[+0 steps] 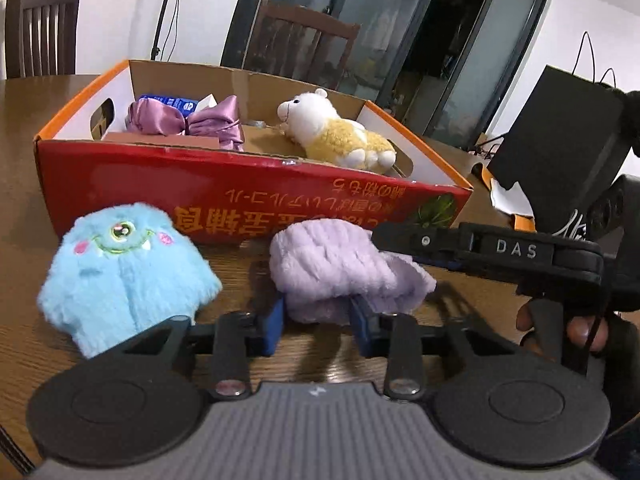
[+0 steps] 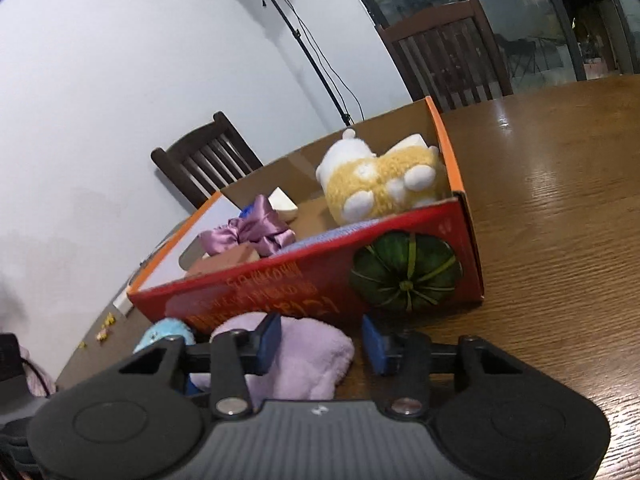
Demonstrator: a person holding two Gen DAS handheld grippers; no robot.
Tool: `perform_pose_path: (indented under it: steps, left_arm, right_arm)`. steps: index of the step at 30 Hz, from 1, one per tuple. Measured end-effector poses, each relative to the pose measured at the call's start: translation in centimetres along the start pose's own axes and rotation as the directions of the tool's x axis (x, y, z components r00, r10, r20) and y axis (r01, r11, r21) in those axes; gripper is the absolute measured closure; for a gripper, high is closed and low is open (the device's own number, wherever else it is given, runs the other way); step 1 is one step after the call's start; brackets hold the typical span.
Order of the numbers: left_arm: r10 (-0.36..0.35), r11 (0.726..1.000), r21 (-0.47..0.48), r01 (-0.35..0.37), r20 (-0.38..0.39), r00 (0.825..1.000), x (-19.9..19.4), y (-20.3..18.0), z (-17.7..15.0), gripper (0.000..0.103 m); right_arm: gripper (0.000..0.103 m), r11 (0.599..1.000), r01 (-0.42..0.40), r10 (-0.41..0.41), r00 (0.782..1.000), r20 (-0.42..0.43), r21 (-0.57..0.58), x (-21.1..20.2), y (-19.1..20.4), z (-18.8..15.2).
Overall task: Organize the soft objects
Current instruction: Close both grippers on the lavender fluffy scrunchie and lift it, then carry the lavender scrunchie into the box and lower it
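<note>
A: State the position of the lilac fleece cloth (image 1: 340,268).

B: It lies on the desk (image 1: 24,184) directly in front of the red cardboard box (image 1: 248,196), against the box's near wall. The blue one-eyed plush (image 1: 124,276) lies on the desk in front of the same wall, left of the cloth.

A: State the box contents.

B: 1 alpaca plush (image 1: 340,132) lies at the right end of the box. 1 purple satin bow (image 1: 188,120) lies at the left end, with a blue packet (image 1: 172,101) behind it.

A: State the condition of the left tongs (image 1: 316,322).

B: Part open. Their 2 blue pads bracket the cloth's near edge; a closed grip on it is not shown.

A: And the right tongs (image 2: 320,344)?

B: Open wide, in front of the box. The left pad rests over the cloth (image 2: 300,356); the right pad stands clear of it.
</note>
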State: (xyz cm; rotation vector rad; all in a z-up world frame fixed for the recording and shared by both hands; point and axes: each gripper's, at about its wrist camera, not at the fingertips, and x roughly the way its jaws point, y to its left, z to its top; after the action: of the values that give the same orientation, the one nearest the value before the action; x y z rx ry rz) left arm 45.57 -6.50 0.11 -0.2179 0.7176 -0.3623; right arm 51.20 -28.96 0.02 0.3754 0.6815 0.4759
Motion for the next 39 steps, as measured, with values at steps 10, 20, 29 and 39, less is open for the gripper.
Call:
perform_pose_path:
  steps: [10,20,29,39]
  left_arm:
    - [-0.027,0.999,-0.043,0.028,0.007,1.000,-0.5,0.8,0.1,0.078]
    - [-0.091,0.990,-0.100,0.094,0.034,0.995,-7.9,1.7,-3.3,0.080]
    - [-0.112,0.984,-0.136,0.119,0.057,0.992,-11.6,1.5,-5.3,0.072]
    - [-0.139,0.984,-0.109,0.140,0.011,0.990,-10.9,0.6,-6.6,0.078]
  right_arm:
    - [0.082,0.998,0.005,-0.007,1.000,-0.027,-0.059,0.1,1.0,-0.8]
    - [0.085,0.987,-0.159,0.155,0.981,-0.117,-0.031,-8.2,7.2,-8.2]
    - [0.065,0.994,-0.103,0.102,0.994,-0.032,-0.041,-12.8,7.9,-10.9]
    - [0.059,0.990,-0.115,0.114,0.993,0.007,0.078,-9.0,7.7,-9.3]
